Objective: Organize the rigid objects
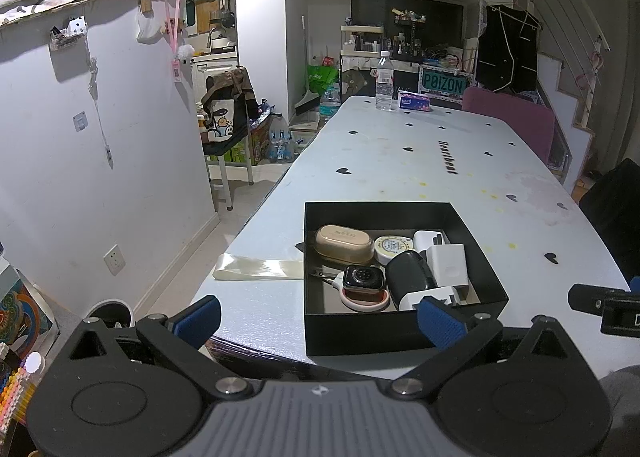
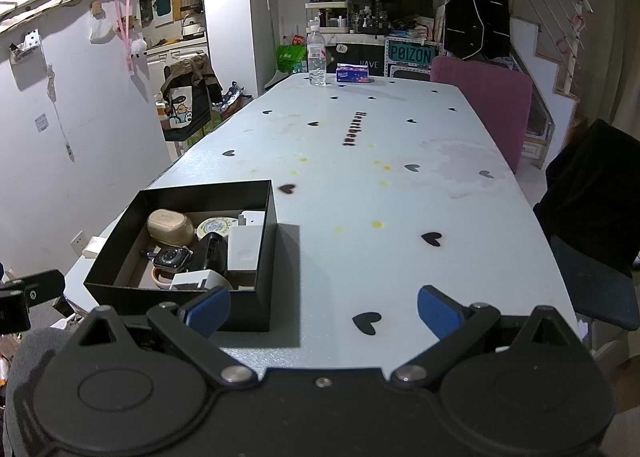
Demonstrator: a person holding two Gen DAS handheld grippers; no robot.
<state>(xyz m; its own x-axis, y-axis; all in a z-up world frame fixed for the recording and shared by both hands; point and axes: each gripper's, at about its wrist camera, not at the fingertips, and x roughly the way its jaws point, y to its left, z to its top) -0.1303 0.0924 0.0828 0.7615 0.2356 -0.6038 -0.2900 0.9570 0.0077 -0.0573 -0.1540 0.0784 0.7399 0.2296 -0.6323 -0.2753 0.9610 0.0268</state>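
A strip of glossy cream ribbon lies flat by the left edge of the pale worktop printed with black hearts, its right end slipping out of sight behind the open black cardboard box, which sits near the front edge toward the front-left corner. Inside, packed close together, are a tan oval case at the back left, a round white tin with a yellowish printed lid, a white charger block at the right wall, a black rounded case in the middle, and a smartwatch with a dark face lying on a pink ring-shaped item that is mostly covered. A small metal tool peeks out left of the watch, too hidden to name, and a second white plug at the front is partly blocked by a blue pad. The left gripper hangs at the front edge before the box, jaws spread wide and empty. The right gripper hovers over bare worktop right of the box, jaws likewise spread and empty. At the far end stand a clear plastic water bottle and a small blue tissue packet, its print too small to read.
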